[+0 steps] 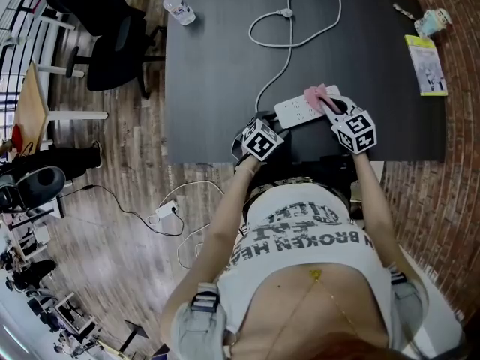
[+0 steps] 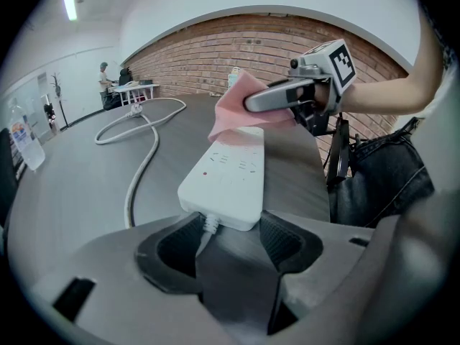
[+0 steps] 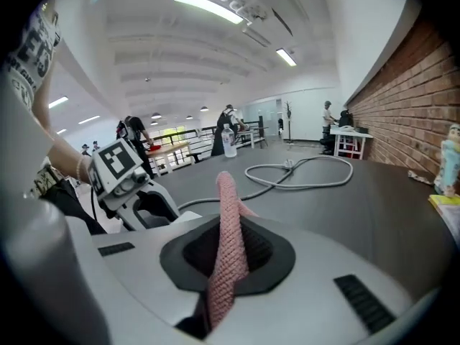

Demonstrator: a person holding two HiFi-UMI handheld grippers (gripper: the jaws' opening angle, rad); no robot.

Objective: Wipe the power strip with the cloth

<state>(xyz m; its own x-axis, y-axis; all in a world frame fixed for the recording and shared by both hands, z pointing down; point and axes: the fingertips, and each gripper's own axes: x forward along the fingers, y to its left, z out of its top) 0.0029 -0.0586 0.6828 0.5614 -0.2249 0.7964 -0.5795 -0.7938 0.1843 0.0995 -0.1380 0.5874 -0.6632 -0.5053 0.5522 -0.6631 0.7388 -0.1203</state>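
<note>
On the counter (image 1: 217, 58), the left gripper (image 2: 231, 228) jaws hold the power strip (image 2: 228, 169) end, and the right gripper (image 3: 227, 244) jaws pinch the pink cloth (image 3: 228, 221).

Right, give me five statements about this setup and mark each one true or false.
1. The right claw is clamped on a pink cloth. True.
2. The cloth is on the cable end of the power strip. False: it is at the far end, away from the cable.
3. The left claw sits at the strip's cable end. True.
4. The plug is in a wall socket. False: it lies loose on the table.
5. The bottle is on the floor. False: it is on the table's corner.
</note>
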